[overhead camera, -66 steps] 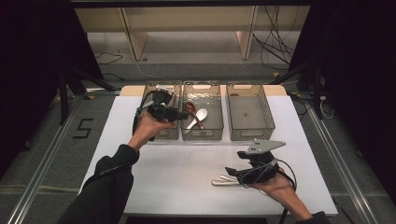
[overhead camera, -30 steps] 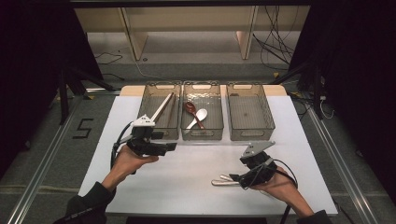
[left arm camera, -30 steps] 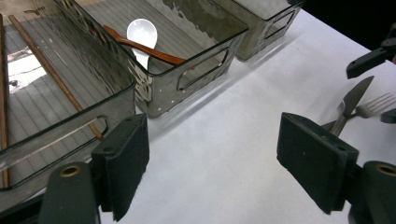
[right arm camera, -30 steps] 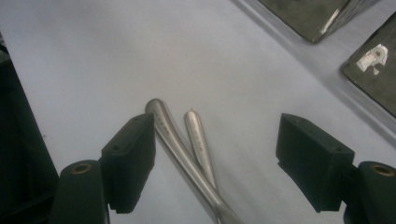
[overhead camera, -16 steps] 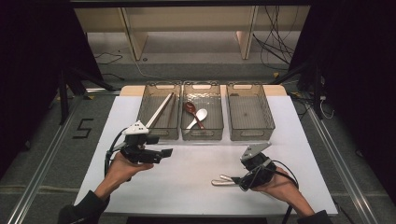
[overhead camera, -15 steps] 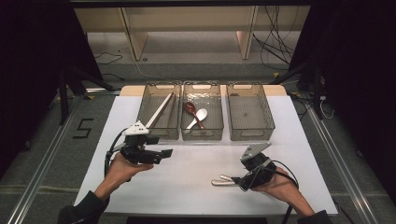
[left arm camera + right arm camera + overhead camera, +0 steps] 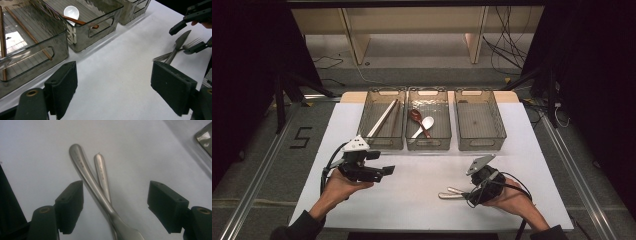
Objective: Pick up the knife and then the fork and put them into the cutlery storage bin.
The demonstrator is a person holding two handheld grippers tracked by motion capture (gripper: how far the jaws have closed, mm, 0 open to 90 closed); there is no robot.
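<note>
The knife (image 7: 92, 187) and fork (image 7: 103, 178) lie crossed on the white counter (image 7: 422, 175) near your right edge, handles fanning apart. Your right tool (image 7: 115, 207) straddles them, spread wide, gripping nothing. Your left tool (image 7: 384, 170), also released and empty, hovers well apart at the left. Beyond stand three clear bins (image 7: 476, 131); chopsticks (image 7: 382, 119) lie in the left one, two spoons (image 7: 422, 124) in the middle.

Three clear bins (image 7: 475, 120) stand in a row on the white table (image 7: 422, 185). Left bin holds chopsticks (image 7: 382, 119); middle one holds a white spoon (image 7: 424, 125) and a brown spoon (image 7: 417, 118).
</note>
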